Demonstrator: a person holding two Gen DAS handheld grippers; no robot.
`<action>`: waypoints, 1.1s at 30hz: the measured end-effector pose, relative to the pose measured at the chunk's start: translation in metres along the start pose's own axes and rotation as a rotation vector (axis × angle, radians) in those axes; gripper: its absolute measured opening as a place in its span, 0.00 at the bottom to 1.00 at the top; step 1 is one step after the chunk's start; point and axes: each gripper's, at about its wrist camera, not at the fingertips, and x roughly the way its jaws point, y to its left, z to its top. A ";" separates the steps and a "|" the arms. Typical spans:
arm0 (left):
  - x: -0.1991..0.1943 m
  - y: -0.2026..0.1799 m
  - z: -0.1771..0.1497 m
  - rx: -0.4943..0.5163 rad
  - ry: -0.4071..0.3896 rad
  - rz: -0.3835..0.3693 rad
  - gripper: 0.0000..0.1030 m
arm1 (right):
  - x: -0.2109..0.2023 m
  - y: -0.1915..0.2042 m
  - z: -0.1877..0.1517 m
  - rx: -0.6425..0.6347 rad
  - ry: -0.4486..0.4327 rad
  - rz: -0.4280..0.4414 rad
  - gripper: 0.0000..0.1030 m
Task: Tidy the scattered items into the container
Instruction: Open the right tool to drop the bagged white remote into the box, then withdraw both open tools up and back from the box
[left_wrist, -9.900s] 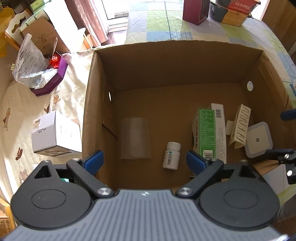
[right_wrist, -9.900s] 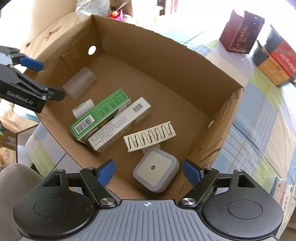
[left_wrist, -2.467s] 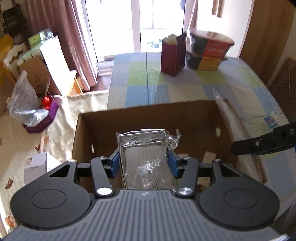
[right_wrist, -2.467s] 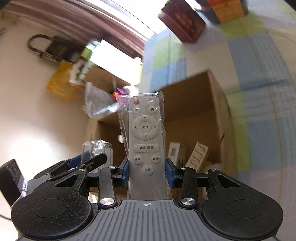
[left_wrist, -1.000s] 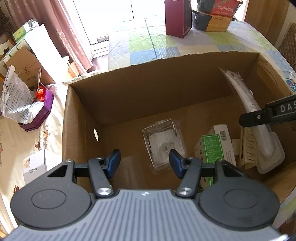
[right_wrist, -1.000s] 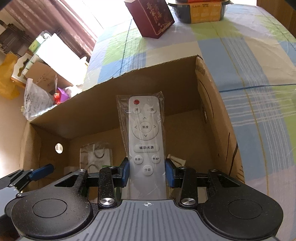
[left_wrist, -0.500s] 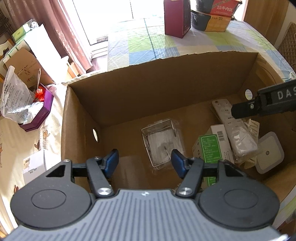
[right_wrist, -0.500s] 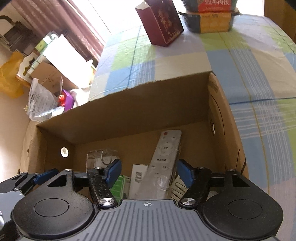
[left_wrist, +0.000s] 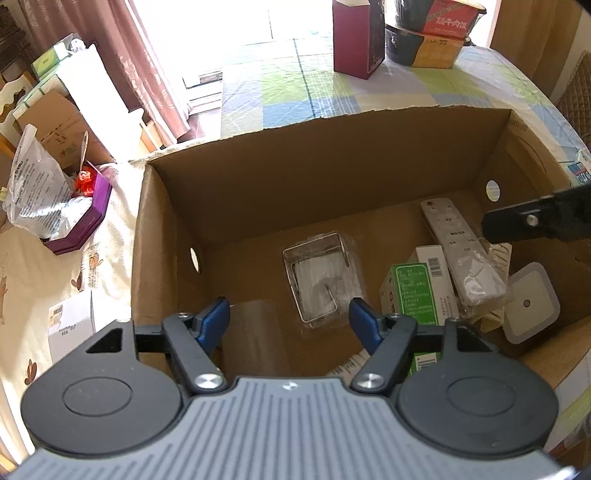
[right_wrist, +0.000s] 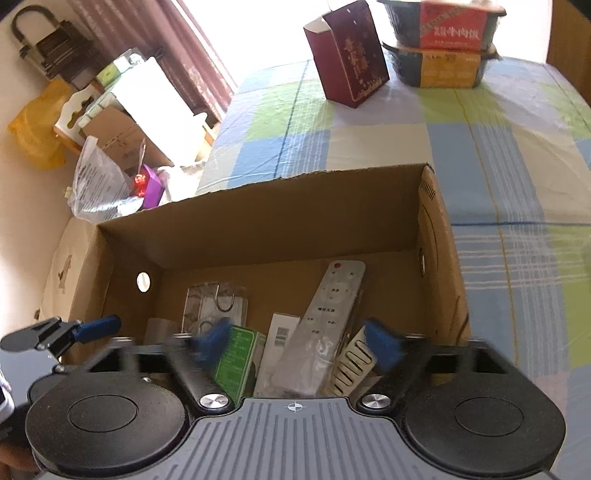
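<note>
Left wrist view has the left gripper (left_wrist: 289, 319) nearest, its blue-padded fingers (left_wrist: 213, 322) spread wide and holding nothing, poised over the near edge of the cardboard box (left_wrist: 332, 147). Just beyond them a brown paper cup (left_wrist: 255, 336) lies on the box floor, and past it sits a clear-wrapped wire rack (left_wrist: 320, 275) near the middle. To the right a green carton (left_wrist: 415, 291) and a white carton (left_wrist: 433, 258) lie side by side, with the bagged remote control (left_wrist: 461, 251) resting slantwise on top of them and a square white night light (left_wrist: 530, 302) by the right wall. Right wrist view shows the right gripper (right_wrist: 299, 341) likewise parted and empty, its fingers (right_wrist: 380, 345) blurred, above the remote control (right_wrist: 325, 321) and a ribbed cream piece (right_wrist: 351, 363). Beyond the box the checked worktop (right_wrist: 480, 155) carries a maroon carton (right_wrist: 347, 55) and two stacked noodle bowls (right_wrist: 439, 44). Off to the left, a purple tray (left_wrist: 83, 218) and a crumpled plastic bag (left_wrist: 35, 195) rest on a cream cloth.
</note>
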 end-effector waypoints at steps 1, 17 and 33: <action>-0.002 0.000 -0.001 -0.004 -0.001 0.004 0.73 | -0.004 0.002 -0.002 -0.025 -0.016 -0.001 0.91; -0.055 -0.013 -0.022 -0.101 -0.033 0.076 0.97 | -0.051 0.004 -0.062 -0.271 -0.101 -0.062 1.00; -0.128 -0.022 -0.063 -0.198 -0.081 0.131 0.97 | -0.092 0.010 -0.113 -0.364 -0.096 -0.081 1.00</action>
